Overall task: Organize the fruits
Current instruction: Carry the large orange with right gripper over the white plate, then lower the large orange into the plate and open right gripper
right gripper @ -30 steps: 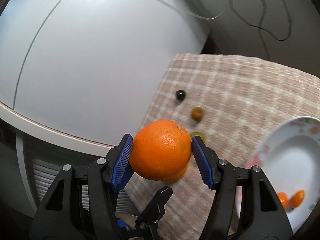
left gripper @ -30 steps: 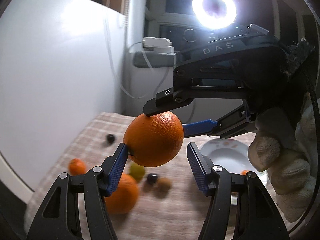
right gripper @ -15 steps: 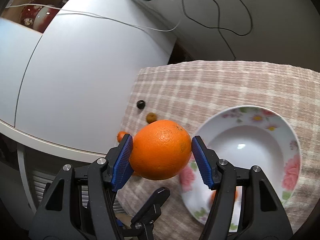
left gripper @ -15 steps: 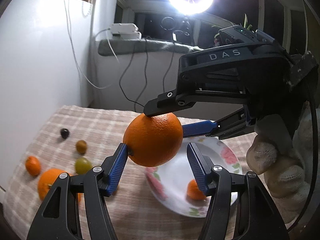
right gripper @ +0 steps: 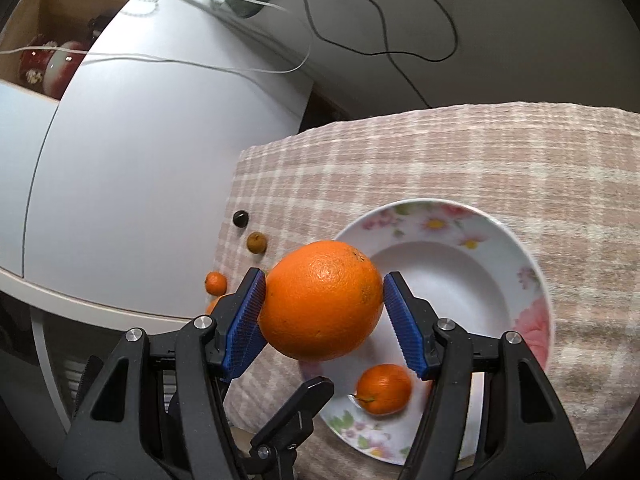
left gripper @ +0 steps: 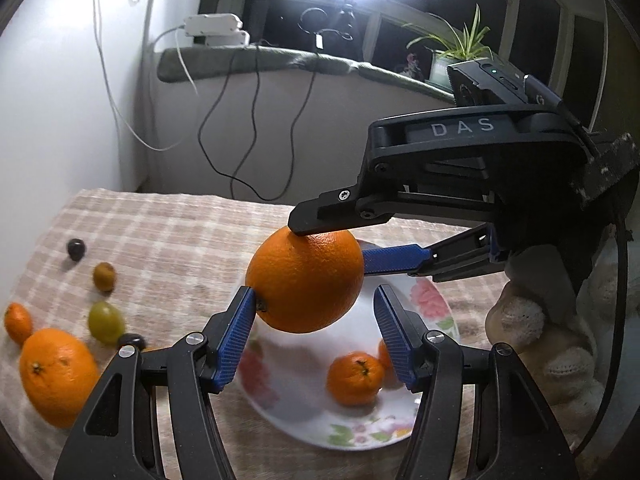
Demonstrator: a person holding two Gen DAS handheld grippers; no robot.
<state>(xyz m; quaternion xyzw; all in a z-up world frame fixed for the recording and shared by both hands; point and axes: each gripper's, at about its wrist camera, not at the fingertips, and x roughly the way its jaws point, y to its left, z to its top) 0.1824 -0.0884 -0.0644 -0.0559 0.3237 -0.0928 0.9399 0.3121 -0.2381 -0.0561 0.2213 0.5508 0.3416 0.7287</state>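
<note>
My right gripper (right gripper: 322, 316) is shut on a big orange (right gripper: 322, 300) and holds it in the air over the near-left rim of a white floral plate (right gripper: 516, 248). The same orange (left gripper: 306, 280) shows in the left wrist view, pinched between the right gripper's fingers (left gripper: 396, 260). My left gripper (left gripper: 316, 332) is open just below it; its left pad is very near the orange, its right pad is apart. A tangerine (left gripper: 352, 378) lies in the plate (left gripper: 430, 300), also in the right wrist view (right gripper: 384, 388).
On the checked cloth (left gripper: 168, 232) left of the plate lie a second big orange (left gripper: 56, 376), a small tangerine (left gripper: 18, 322), a green grape (left gripper: 105, 321), a brown fruit (left gripper: 104, 276) and dark grapes (left gripper: 76, 249). A white cabinet (right gripper: 152, 168) stands along the table's left edge.
Both grippers have moved right with the orange, from over the loose fruit to over the plate. The right gripper's hold has not changed.
</note>
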